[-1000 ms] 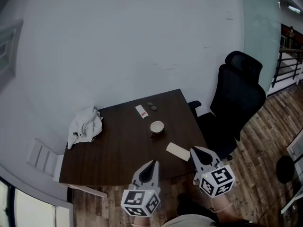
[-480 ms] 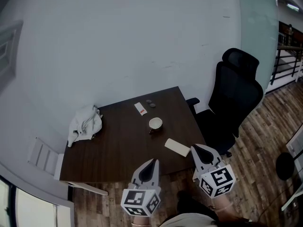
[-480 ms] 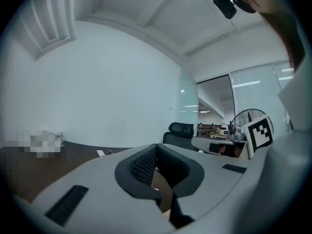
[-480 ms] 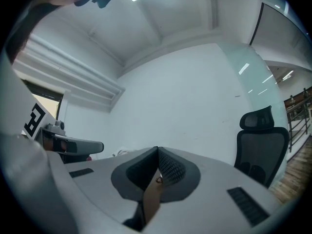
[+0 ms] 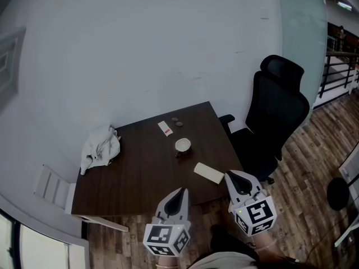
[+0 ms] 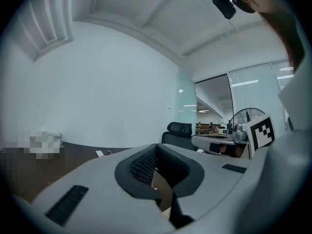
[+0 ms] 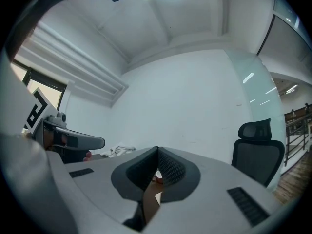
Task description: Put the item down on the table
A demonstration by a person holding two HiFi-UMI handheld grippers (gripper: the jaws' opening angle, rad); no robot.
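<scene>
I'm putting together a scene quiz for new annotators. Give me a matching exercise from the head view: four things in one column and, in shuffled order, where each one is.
Things:
1. white cloth
2. cup
3. flat pale slab
4. black office chair

Places:
A. on the floor, beside the right side of the table
B. at the table's left end
C. around the middle of the tabletop
D. on the tabletop near its front right corner

Pairs: 1-B, 2-C, 3-D, 4-A
</scene>
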